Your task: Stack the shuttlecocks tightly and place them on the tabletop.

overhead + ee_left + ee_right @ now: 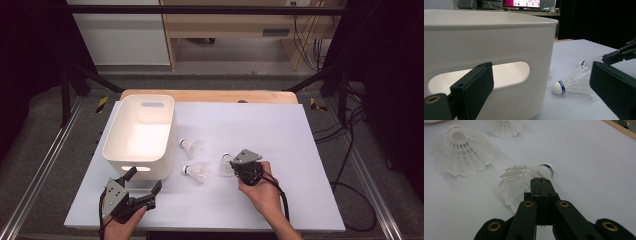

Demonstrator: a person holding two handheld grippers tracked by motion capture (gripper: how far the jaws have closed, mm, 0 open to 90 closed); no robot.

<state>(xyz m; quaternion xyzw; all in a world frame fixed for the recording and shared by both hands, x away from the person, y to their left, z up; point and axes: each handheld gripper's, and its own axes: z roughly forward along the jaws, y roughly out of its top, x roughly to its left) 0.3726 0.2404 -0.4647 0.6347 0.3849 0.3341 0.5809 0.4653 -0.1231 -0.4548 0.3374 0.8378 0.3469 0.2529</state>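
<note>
- My right gripper [234,165] sits just right of the table's centre in the high view, with the hand behind it at about 5 o'clock and the forearm running off the bottom edge. Its nose points toward 10 o'clock.
- In the right gripper view its jaws are pressed flat together, no gap between the pads, and they pinch the skirt of a shuttlecock [524,180] close to its cork. The skirt is squashed and fans out toward 8 o'clock; the blue-banded cork pokes out toward 1 o'clock past the jaw tips.
- In the high view that same shuttlecock shows as a pale shape at the gripper's nose; I cannot tell whether it rests on the white table sheet [280,130] or hangs clear of it.
- Two more shuttlecocks lie loose at 9 to 10 o'clock from the right gripper: the far shuttlecock [191,147] and the near shuttlecock [196,171], both on their sides with corks toward the bin.
- The white bin [116,145] stands at the left of the sheet, its handle slot facing me.
- My left gripper [145,183] rests low near the front edge at 7 o'clock from the table's centre, hand beneath it, jaws spread wide with nothing between them, aimed at the bin wall.
</note>
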